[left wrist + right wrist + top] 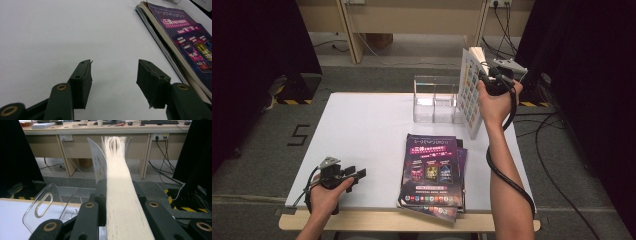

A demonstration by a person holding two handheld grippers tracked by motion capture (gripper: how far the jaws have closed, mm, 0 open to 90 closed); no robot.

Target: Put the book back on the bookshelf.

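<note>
- Magazine (470,90) clamped in the right hand-held gripper (486,75), held upright and slightly tilted above the far right part of the tabletop (362,125), clear of the surface.
- Seen along the right gripper view: black jaws pressed on both sides of the thick page block (122,202), pale page edges facing the camera and fanning apart at the far end, one cover (98,166) curling off to the left.
- Front cover with a grid of small coloured pictures turned towards the left in the high view.
- Just beside the held magazine, to its left and lower: clear acrylic holder (435,100) with upright dividers, standing at the far edge of the tabletop; its handle slot (43,205) visible in the right gripper view.
- Near the front edge, middle of the tabletop: stack of purple-covered magazines (432,170) lying flat, slightly fanned, well apart from the one held aloft.
- Left hand-held gripper (357,175) low over the near left part of the tabletop, jaws standing wide with nothing between them, bare white surface beneath.
- In the left gripper view, spines and page edges of the flat stack (175,50) off to the right of the open jaws, not touched.
- Black cable (507,175) trailing along the right forearm.
</note>
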